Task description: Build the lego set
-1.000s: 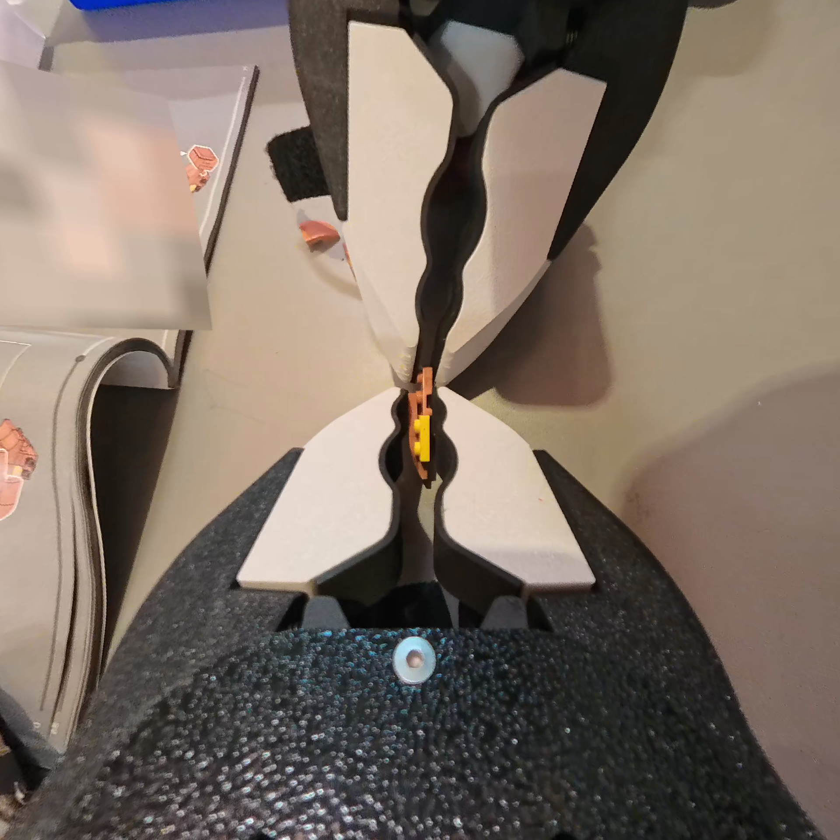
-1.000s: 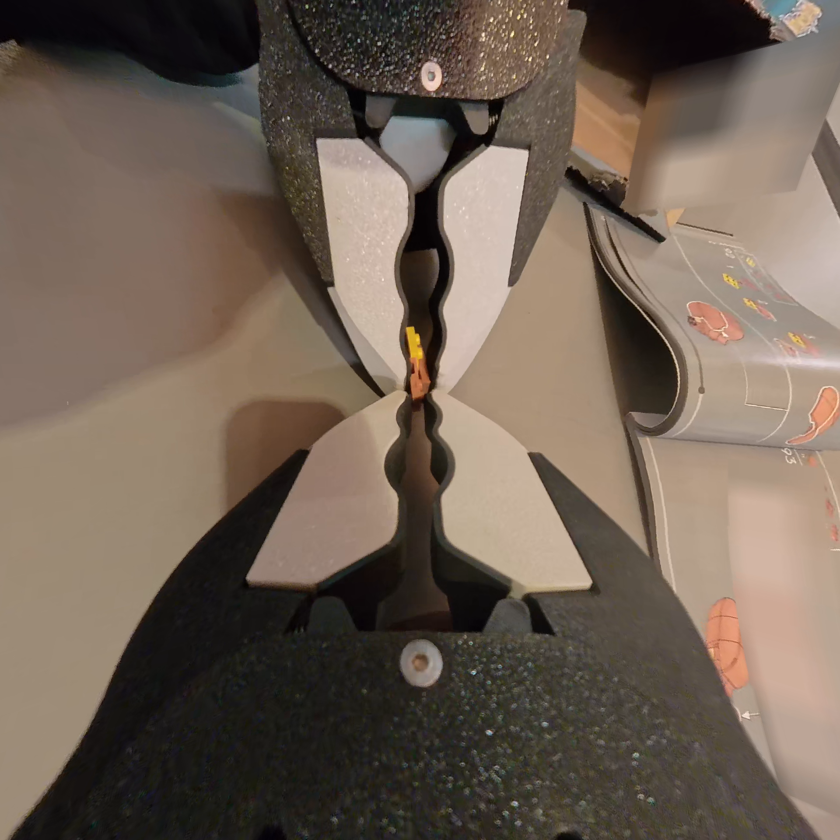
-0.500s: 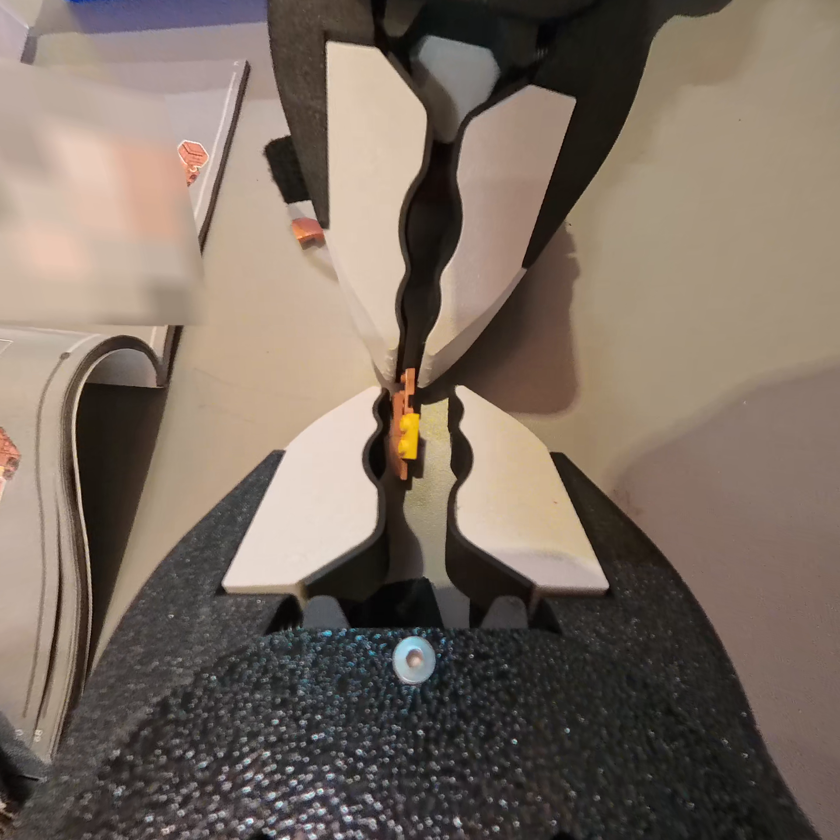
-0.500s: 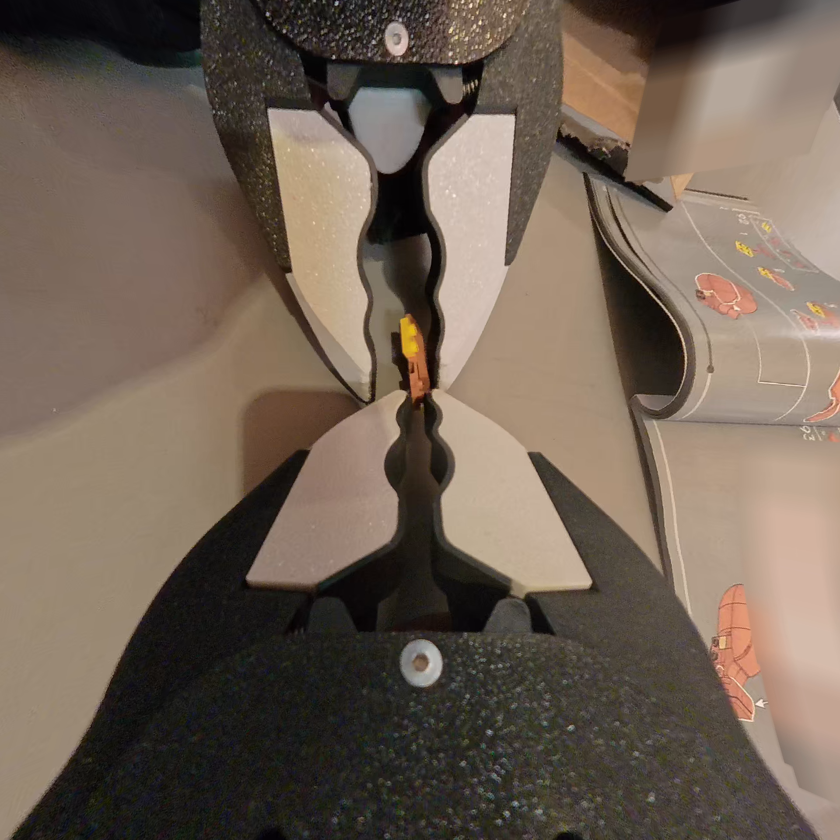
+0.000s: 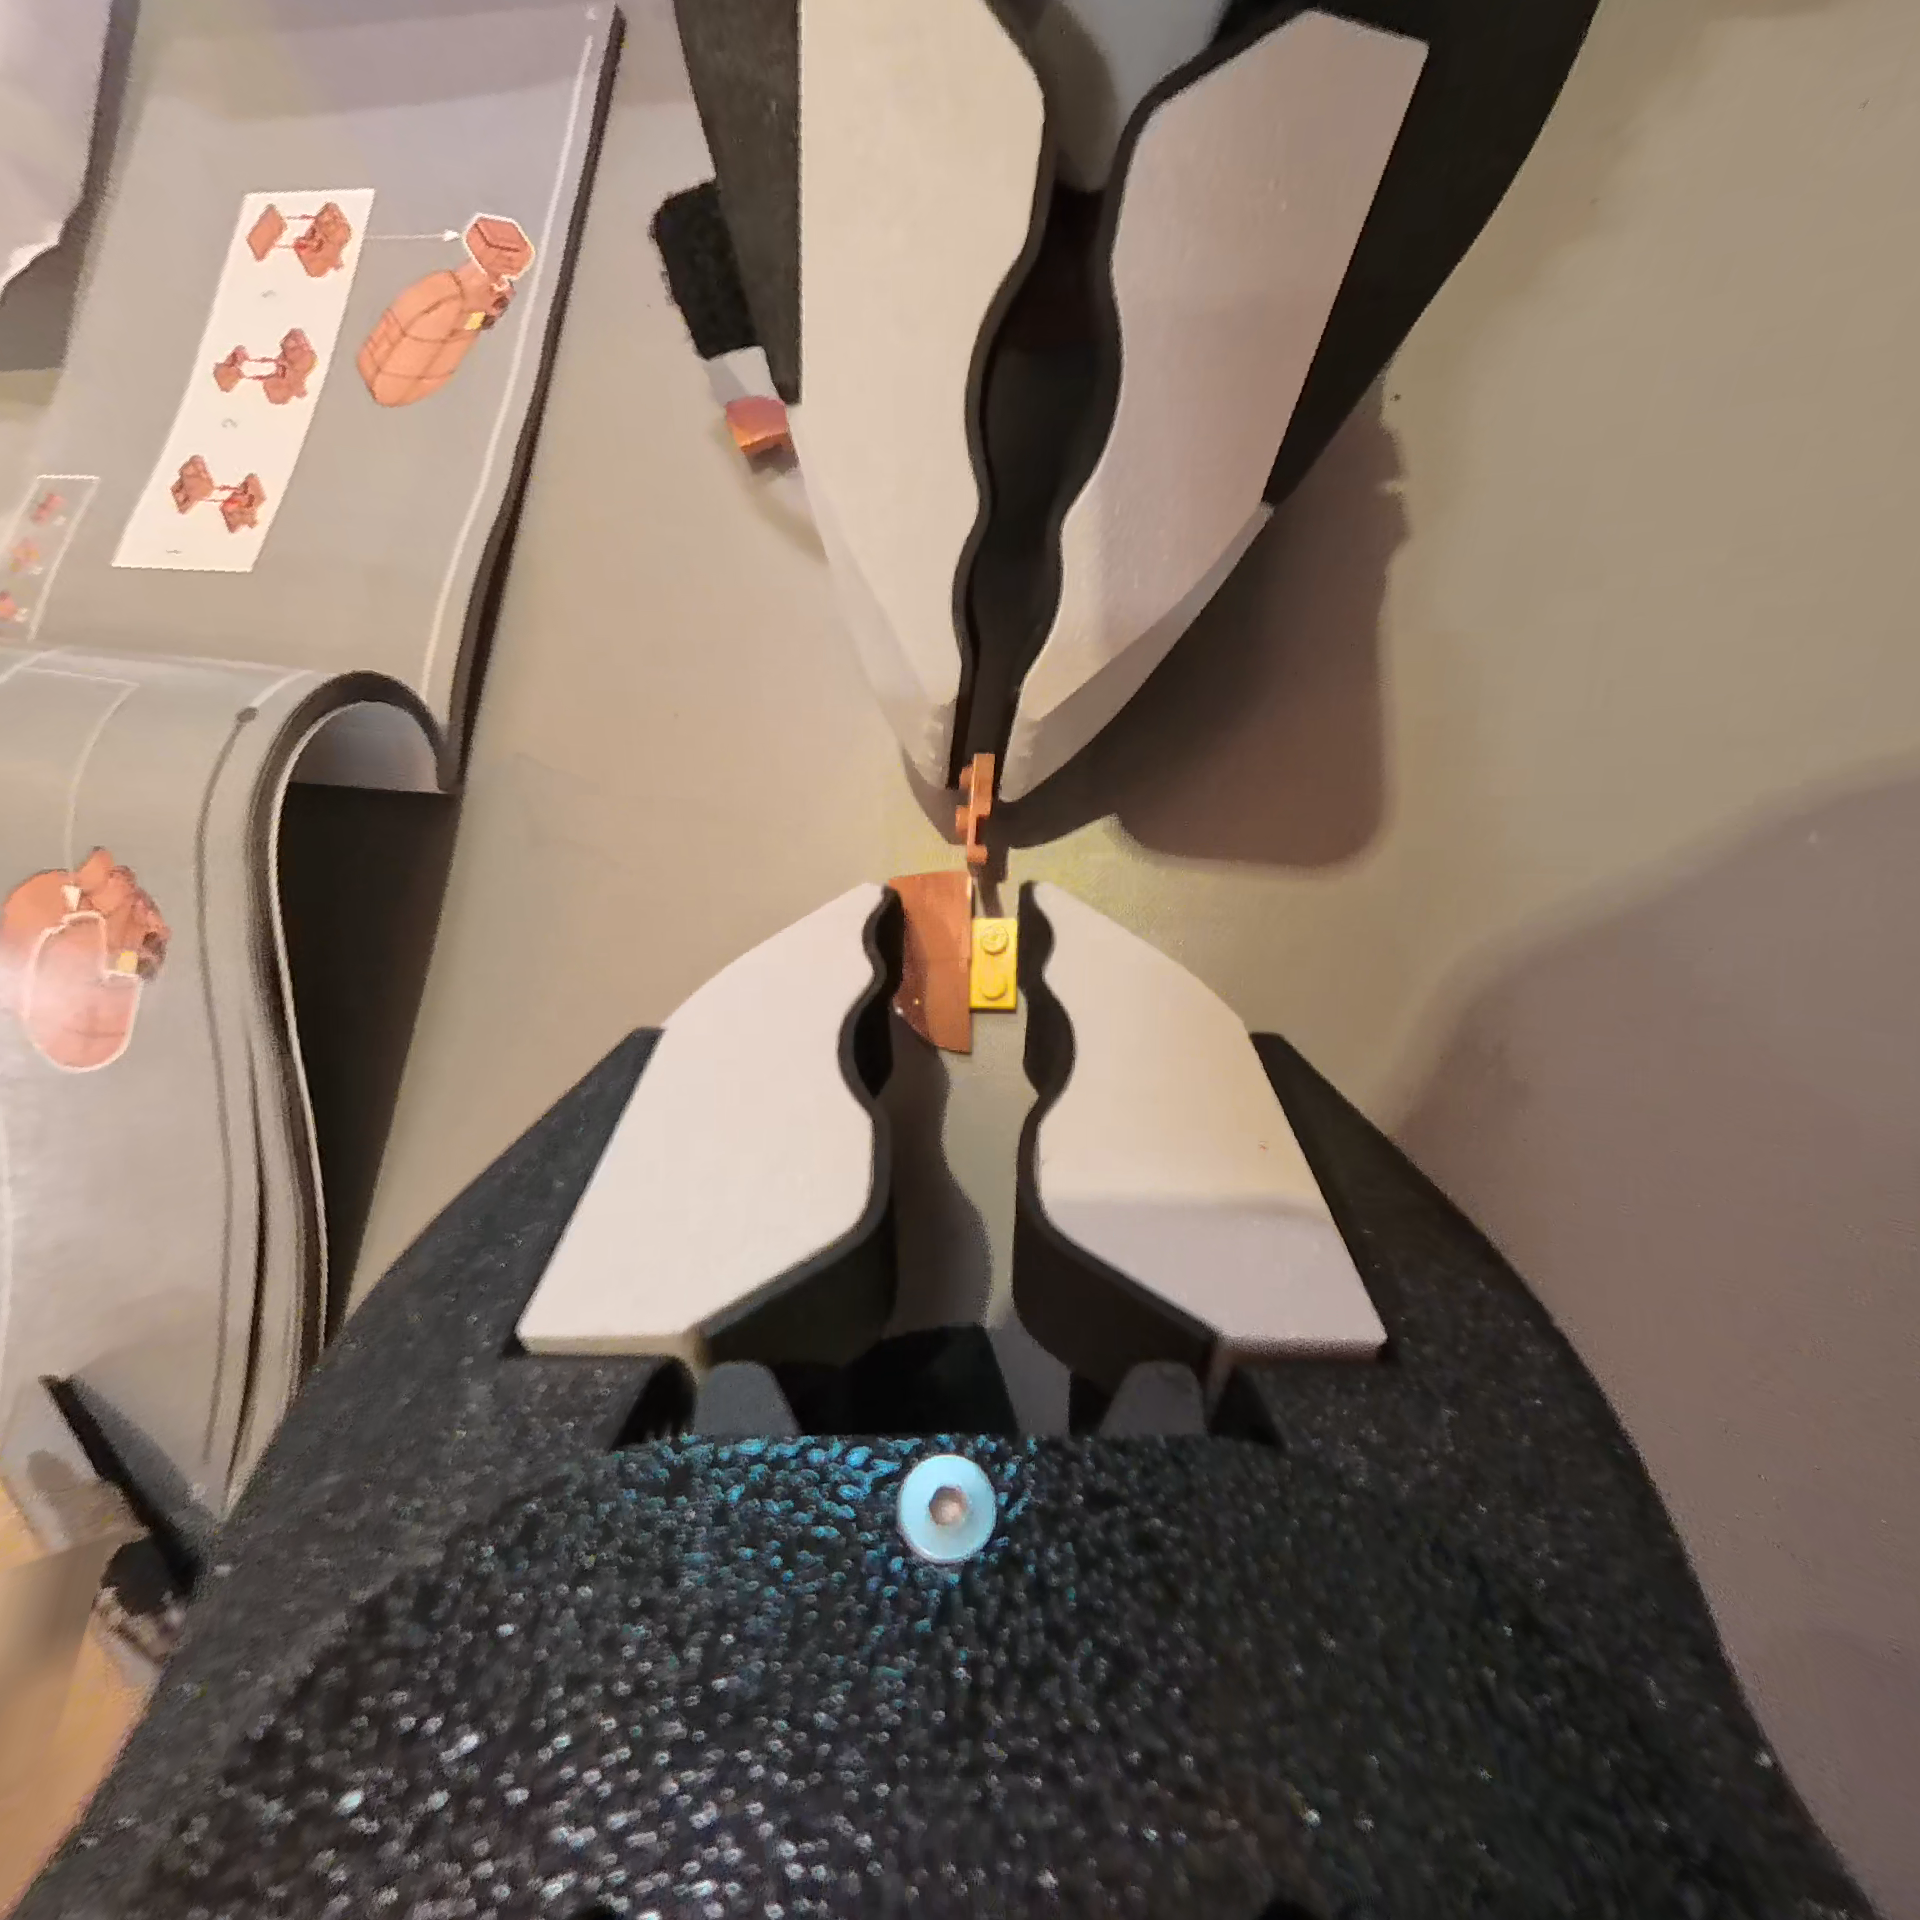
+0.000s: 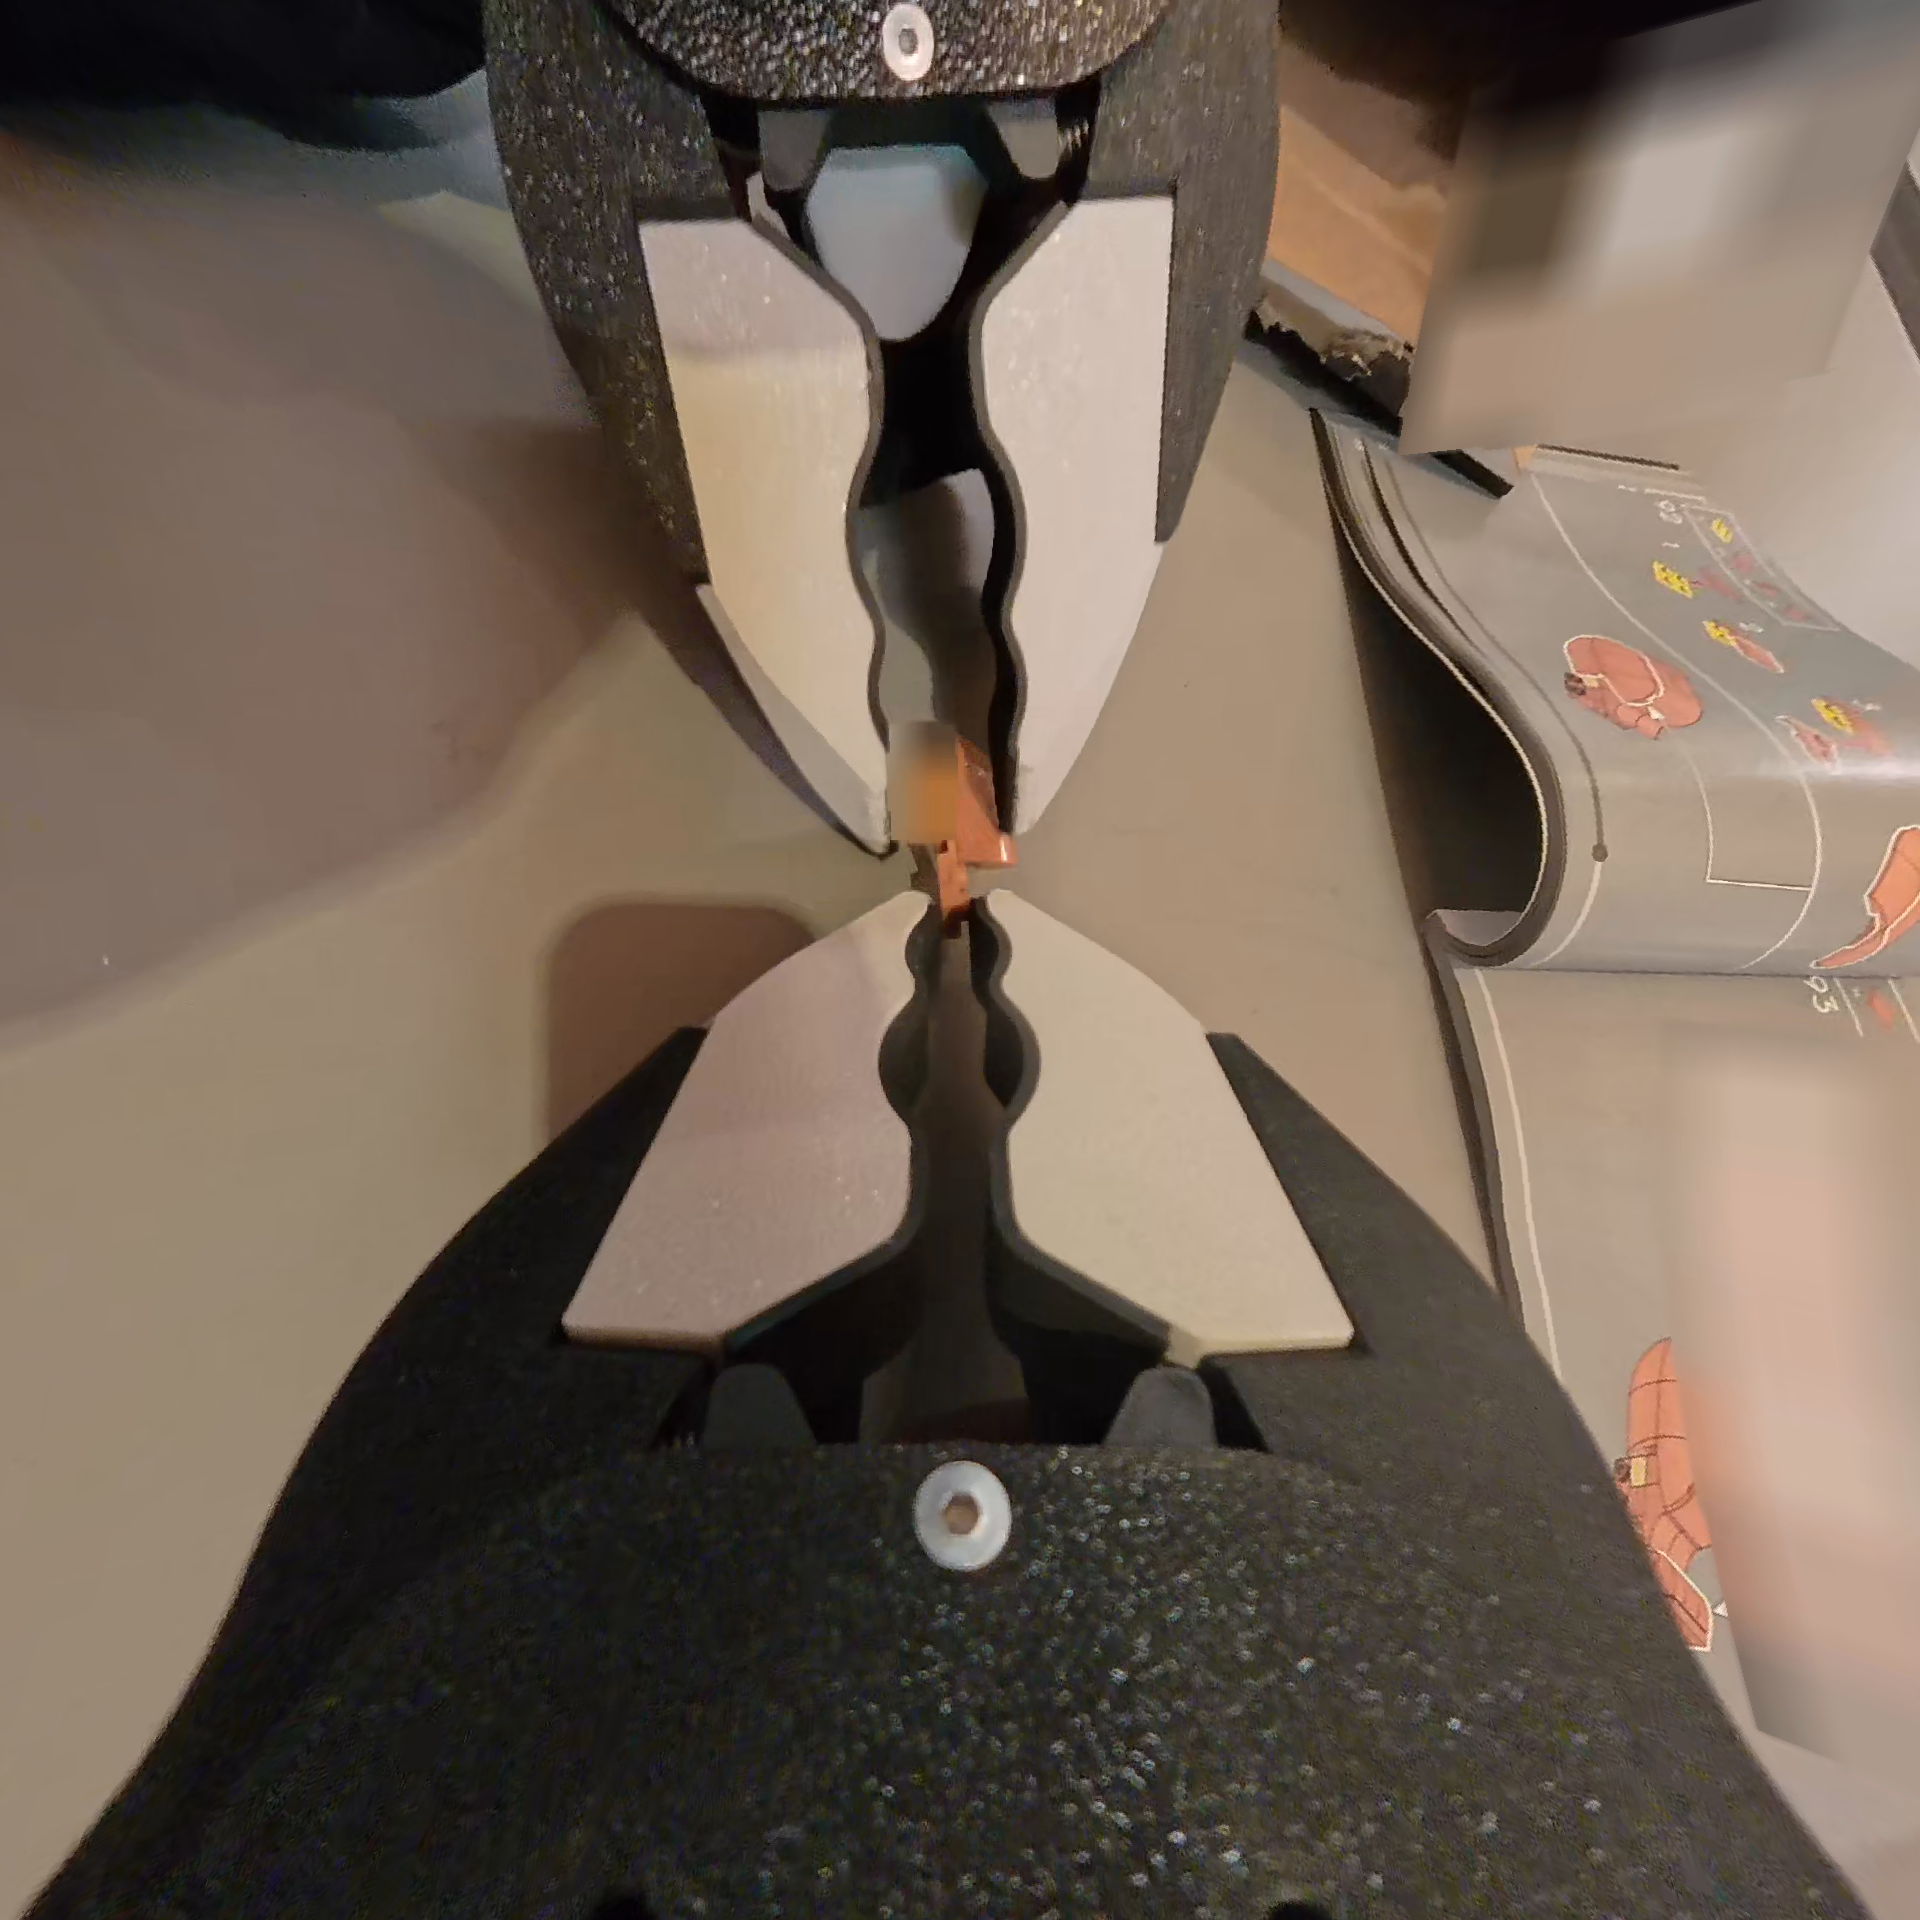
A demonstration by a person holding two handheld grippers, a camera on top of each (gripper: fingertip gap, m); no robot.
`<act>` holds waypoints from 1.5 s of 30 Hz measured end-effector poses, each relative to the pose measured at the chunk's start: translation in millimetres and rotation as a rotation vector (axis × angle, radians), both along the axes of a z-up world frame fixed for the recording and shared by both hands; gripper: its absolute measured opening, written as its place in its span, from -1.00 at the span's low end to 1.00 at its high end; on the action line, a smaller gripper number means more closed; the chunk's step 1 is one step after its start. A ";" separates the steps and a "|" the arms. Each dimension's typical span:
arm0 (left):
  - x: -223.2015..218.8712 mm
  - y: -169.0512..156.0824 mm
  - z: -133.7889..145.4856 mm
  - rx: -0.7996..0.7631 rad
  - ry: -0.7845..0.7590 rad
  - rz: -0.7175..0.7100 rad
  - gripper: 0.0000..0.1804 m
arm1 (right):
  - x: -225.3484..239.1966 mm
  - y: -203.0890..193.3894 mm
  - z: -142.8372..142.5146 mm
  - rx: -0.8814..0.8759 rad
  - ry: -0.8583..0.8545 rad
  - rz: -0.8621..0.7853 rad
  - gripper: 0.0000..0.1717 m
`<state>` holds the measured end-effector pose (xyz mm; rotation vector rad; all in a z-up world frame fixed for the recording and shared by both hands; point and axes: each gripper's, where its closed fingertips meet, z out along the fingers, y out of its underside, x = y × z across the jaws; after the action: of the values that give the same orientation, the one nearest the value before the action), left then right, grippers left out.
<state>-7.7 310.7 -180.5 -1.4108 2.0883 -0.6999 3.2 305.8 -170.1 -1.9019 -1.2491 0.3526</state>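
L claw [image 5: 956, 940] stands apart around a brown curved brick [image 5: 935, 966] w/ a yellow plate [image 5: 995, 966] stuck to it; pads not pressing. R claw [image 6: 951, 925], tip to tip w/ it above the tabletop [image 5: 675, 831], is clamped on a thin brown plate [image 5: 977, 821]. Open instruction booklet [image 5: 260, 416] lies toward the tabletop edge; loose brown piece [image 5: 756, 426] near it.

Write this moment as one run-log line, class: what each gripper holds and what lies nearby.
left gripper: open around brown-and-yellow brick piece | right gripper: shut on thin brown piece | nearby: open booklet, loose brown brick on table
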 end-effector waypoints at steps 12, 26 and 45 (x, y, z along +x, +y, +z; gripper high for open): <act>-20.7 16.4 2.2 0.066 0.034 -0.005 -0.62 | -3.8 -0.4 -1.5 -0.002 -0.012 0.024 -0.95; -10.8 10.0 2.9 -0.094 -0.008 0.006 -0.82 | 0.8 5.9 -1.6 0.078 -0.060 0.031 -0.95; -5.5 14.0 9.7 -0.216 -0.051 0.056 -0.92 | -0.9 22.3 1.0 0.323 -0.217 0.085 -0.95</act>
<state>-13.2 324.8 -170.9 -1.5417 1.9735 -0.9517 2.3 328.1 -169.2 -1.6444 -1.4362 -0.0164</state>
